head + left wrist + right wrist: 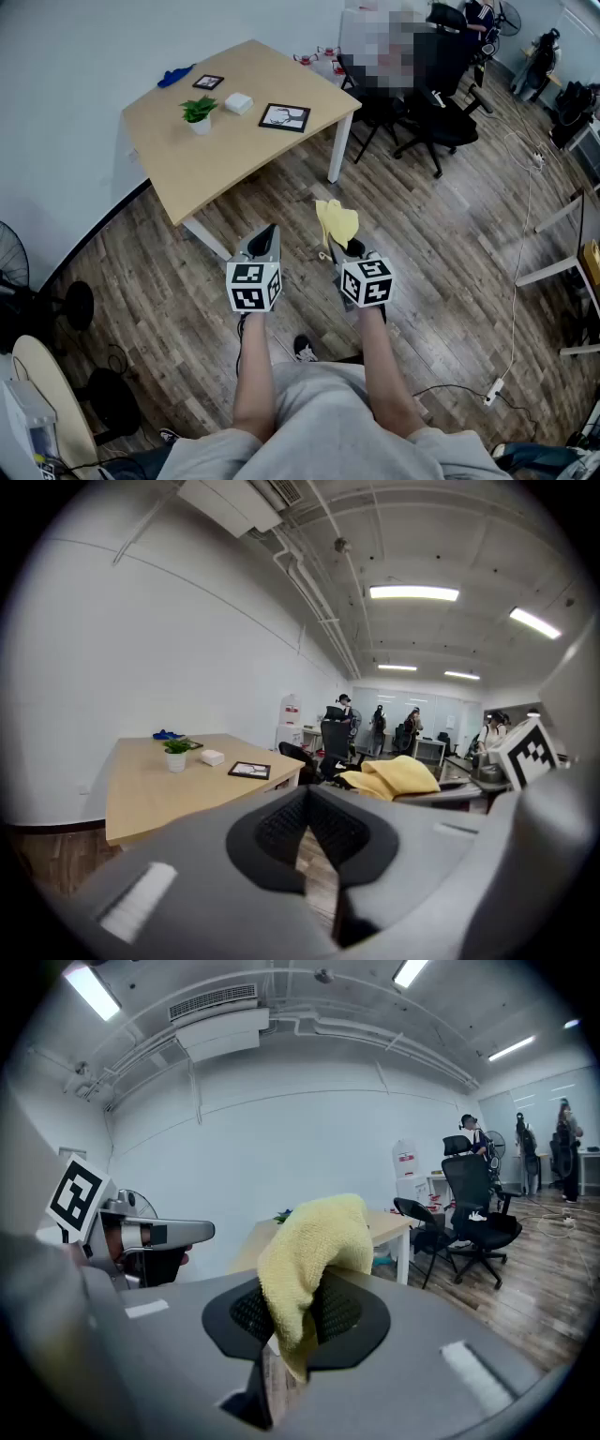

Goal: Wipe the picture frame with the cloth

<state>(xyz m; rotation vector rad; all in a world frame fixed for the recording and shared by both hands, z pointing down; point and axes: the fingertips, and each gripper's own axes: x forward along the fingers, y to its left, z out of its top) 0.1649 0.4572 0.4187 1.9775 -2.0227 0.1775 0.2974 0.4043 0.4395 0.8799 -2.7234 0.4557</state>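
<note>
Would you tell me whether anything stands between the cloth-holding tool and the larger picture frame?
Nothing visible does. The right tool, shut on the cloth, hangs over floor; the picture frame lies near the table's edge, plant and white box to its left.

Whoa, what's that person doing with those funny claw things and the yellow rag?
A person stands a little way back from the table with a claw tool in each hand. The right claw is pinching a yellow cloth, which flops over its top. The left claw is shut with nothing in it. The picture frame lies flat on the table near a small potted plant. The cloth is nowhere near it, so no wiping yet.
</note>
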